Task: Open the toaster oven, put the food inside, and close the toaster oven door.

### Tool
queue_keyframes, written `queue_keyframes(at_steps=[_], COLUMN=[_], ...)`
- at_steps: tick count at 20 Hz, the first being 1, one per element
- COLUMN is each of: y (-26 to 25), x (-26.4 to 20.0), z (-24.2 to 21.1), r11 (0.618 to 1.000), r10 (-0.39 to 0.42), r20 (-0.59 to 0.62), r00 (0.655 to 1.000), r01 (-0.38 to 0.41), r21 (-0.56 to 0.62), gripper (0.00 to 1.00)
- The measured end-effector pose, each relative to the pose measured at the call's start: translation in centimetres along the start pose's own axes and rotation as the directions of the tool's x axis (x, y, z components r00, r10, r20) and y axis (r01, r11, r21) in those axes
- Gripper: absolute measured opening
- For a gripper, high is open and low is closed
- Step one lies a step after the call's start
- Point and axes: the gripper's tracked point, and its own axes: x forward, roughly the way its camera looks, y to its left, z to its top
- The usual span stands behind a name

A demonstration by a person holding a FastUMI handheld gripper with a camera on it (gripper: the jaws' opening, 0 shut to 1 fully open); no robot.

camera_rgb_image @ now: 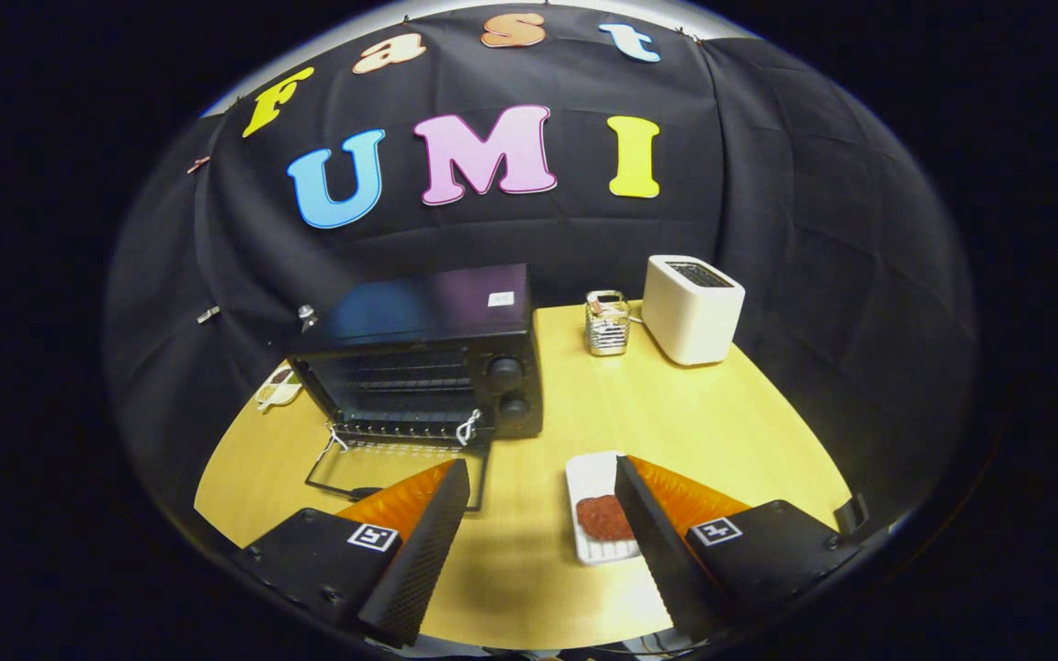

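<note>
The toaster oven [419,358] door [396,464] is already dropped open. The gripper [543,477] is held released, wide and empty; it should be centred over the food [604,517] on the white tray [590,477] beside its right finger.

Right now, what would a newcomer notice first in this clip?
The black toaster oven at the table's far left, its glass door folded down open. Nearer, a reddish patty on a white tray lies against the right finger of the open tongs. A white toaster stands behind.
</note>
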Motion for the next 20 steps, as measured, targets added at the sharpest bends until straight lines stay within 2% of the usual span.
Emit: queue_keyframes(at_steps=[3,7,11,18,20], y=[-3.4,-6.4,-8.8,-10.2,-10.2], x=[2.0,4.2,5.9,8.1,8.4], z=[-0.2,-1.2,-3.3,-8.7,-9.6], r11=[1.000,0.997,0.991,0.957,0.947], r10=[0.007,0.078,0.133,0.276,0.312], r20=[-0.037,-0.115,-0.193,-0.355,-0.379], r00=[0.999,0.990,0.972,0.893,0.871], r01=[-0.007,-0.081,-0.126,-0.222,-0.251], r21=[-0.015,-0.022,0.047,0.184,0.202], gripper=[0.99,0.99,0.99,0.97,0.90])
